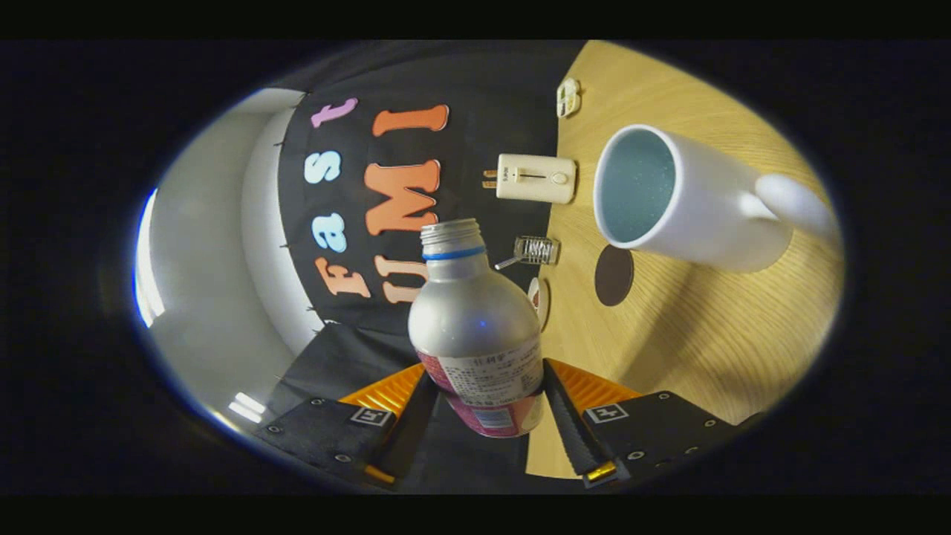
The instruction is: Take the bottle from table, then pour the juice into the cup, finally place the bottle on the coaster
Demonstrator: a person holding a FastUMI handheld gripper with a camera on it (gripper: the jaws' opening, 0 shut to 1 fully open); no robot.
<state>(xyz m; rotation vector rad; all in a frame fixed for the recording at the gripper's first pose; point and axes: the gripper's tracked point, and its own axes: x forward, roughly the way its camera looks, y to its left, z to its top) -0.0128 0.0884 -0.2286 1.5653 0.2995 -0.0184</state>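
A silver metal bottle (pixel 475 319) with a blue neck ring, an open threaded mouth and a pink-and-white label sits between my fingers, and my gripper (pixel 487 390) is shut on its lower body. The whole view is rolled sideways, so the bottle is tilted over. Its mouth points past the white cup (pixel 695 204), which stands on the wooden table (pixel 706 334) beyond the fingers, blue-green inside, handle on its far side. A dark round coaster (pixel 614 275) lies on the table between the cup and the bottle. No liquid is seen leaving the bottle.
A cream plug adapter (pixel 535 178) lies at the table's back edge by the black cloth wall. Near it are a small glass object (pixel 536 250), a small white block (pixel 568 98) and a white round thing (pixel 538 301) partly hidden behind the bottle. A grey wall lies beyond.
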